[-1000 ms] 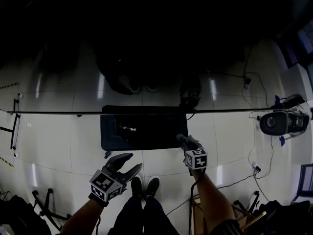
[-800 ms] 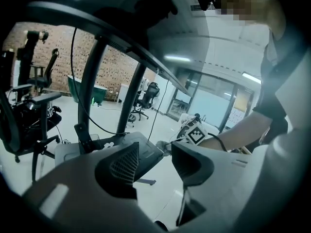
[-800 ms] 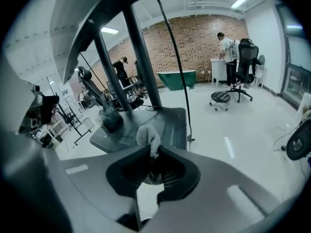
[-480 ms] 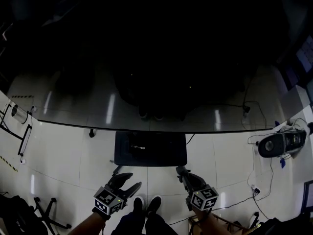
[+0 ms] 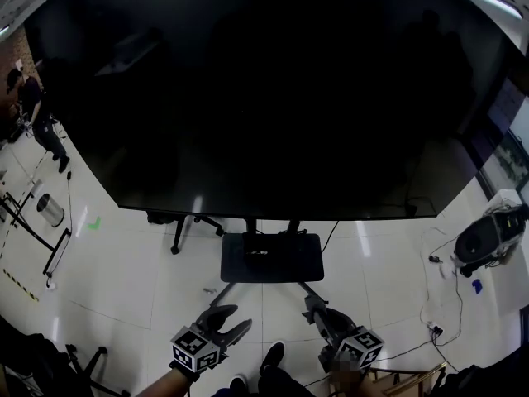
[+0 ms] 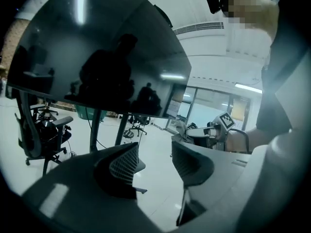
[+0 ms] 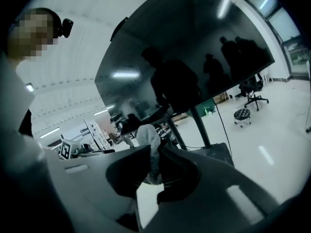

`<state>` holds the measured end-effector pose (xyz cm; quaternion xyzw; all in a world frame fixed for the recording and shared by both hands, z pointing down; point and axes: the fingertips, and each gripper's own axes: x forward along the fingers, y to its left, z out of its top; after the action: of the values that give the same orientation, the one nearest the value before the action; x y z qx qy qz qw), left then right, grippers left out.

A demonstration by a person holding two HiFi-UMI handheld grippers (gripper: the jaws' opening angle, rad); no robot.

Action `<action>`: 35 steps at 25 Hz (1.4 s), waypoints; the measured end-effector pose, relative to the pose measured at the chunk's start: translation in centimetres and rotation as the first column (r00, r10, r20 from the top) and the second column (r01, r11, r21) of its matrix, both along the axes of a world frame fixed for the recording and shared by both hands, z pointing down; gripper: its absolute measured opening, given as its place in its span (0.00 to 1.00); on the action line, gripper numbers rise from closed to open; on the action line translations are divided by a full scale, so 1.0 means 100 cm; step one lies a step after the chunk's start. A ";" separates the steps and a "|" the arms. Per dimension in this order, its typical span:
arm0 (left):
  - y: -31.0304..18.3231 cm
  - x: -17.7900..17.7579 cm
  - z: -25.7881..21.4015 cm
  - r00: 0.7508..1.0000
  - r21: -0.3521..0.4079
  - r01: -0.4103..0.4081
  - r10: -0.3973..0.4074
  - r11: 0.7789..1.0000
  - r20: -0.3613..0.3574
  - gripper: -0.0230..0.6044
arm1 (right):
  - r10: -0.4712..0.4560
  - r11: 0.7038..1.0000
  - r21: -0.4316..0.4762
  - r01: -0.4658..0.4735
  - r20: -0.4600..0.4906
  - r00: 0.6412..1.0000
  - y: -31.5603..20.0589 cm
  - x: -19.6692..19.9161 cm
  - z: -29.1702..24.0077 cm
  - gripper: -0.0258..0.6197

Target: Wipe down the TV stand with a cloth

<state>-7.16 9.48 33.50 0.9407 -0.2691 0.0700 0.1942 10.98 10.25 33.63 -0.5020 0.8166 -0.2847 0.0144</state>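
Head view. Reader: How are the hands posed?
Legend: Both reach forward at the lower edge. The left gripper (image 5: 235, 318) has its fingers released, just been opening, with nothing between them. The right gripper (image 5: 316, 308) has its fingers clenched on the cloth (image 7: 149, 147), well short of the TV stand (image 5: 271, 257).

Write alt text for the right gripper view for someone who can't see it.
The right tool is shut on a pale cloth, in front of a large dark TV screen on its stand. The screen reflects silhouettes of people, and the floor is white and glossy.
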 end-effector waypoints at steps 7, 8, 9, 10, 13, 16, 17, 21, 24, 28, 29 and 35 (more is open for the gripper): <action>0.134 -0.056 -0.050 0.999 0.090 -0.049 0.051 0.995 -0.019 0.42 | 0.035 0.997 0.068 -0.038 0.051 0.998 0.134 -0.060 -0.054 0.10; 0.148 -0.063 -0.049 0.998 0.089 -0.050 0.052 0.995 -0.022 0.42 | 0.043 0.996 0.075 -0.046 0.047 0.998 0.149 -0.066 -0.059 0.10; 0.160 -0.069 -0.050 0.998 0.086 -0.051 0.053 0.995 -0.025 0.42 | 0.050 0.995 0.079 -0.053 0.042 0.998 0.163 -0.071 -0.064 0.10; 0.171 -0.074 -0.052 0.998 0.081 -0.050 0.052 0.995 -0.025 0.42 | 0.054 0.995 0.082 -0.057 0.039 0.998 0.176 -0.075 -0.068 0.10; 0.202 -0.082 -0.056 0.998 0.077 -0.054 0.056 0.996 -0.025 0.42 | 0.035 0.995 0.092 -0.038 0.032 0.999 0.211 -0.084 -0.071 0.10; 0.224 -0.082 -0.058 0.998 0.090 -0.056 0.059 0.994 -0.030 0.42 | 0.009 0.994 0.110 -0.009 -0.005 1.000 0.238 -0.087 -0.076 0.09; 0.229 -0.082 -0.060 0.998 0.092 -0.051 0.055 0.994 -0.038 0.42 | 0.004 0.993 0.115 -0.002 -0.019 1.000 0.246 -0.086 -0.077 0.09; 0.242 -0.075 -0.067 0.997 0.078 -0.017 0.023 0.997 -0.078 0.42 | -0.014 0.991 0.135 0.018 -0.033 0.999 0.265 -0.077 -0.084 0.09; 0.250 -0.061 -0.078 0.995 0.080 0.008 -0.001 0.997 -0.095 0.42 | -0.038 0.988 0.147 0.044 -0.045 0.998 0.274 -0.068 -0.093 0.09; 0.261 -0.038 -0.085 0.996 0.105 0.015 -0.006 0.994 -0.086 0.42 | -0.065 0.983 0.168 0.070 -0.039 0.997 0.284 -0.056 -0.106 0.09; 0.263 -0.033 -0.088 0.996 0.110 0.018 -0.009 0.994 -0.087 0.41 | -0.071 0.982 0.172 0.076 -0.035 0.997 0.287 -0.053 -0.108 0.09; 0.276 -0.017 -0.096 0.993 0.127 0.017 -0.003 0.992 -0.115 0.41 | -0.109 0.976 0.185 0.116 -0.044 0.993 0.298 -0.044 -0.108 0.09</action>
<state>-8.81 37.08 23.95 0.9523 -0.2662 -0.0022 0.1489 6.60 40.03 22.86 -0.4560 0.8670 -0.1983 0.0316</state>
